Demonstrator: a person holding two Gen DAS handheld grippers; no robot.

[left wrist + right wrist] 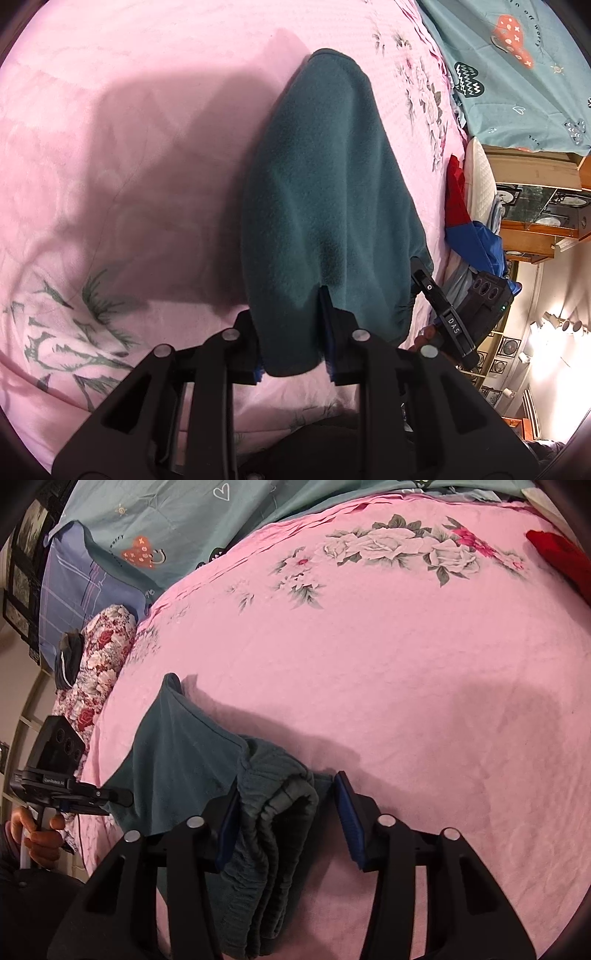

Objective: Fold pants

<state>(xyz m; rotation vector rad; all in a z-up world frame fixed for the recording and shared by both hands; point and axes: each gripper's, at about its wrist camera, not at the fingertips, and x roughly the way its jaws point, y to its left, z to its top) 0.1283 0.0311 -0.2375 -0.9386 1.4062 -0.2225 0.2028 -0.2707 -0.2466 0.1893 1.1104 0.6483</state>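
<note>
Dark teal fleece pants [325, 184] lie in a long strip on the pink bed cover [129, 129]. My left gripper [293, 354] is shut on their near edge, and the cloth bunches between its blue pads. In the right wrist view the gathered elastic waistband [280, 775] of the pants [177, 746] sits between the jaws of my right gripper [288, 805]. The left pad touches the folds, while the right pad [349, 823] stands clear of them, so it is open. A hand holds the left gripper [74, 797] at the far left of that view.
A blue-green quilt [517, 74] with cartoon prints lies along the bed's far side. Red and blue clothes [465, 218] are piled at the bed's edge beside a wooden cabinet [535, 221]. A floral pillow [103, 657] and a red garment [561, 557] lie on the bed.
</note>
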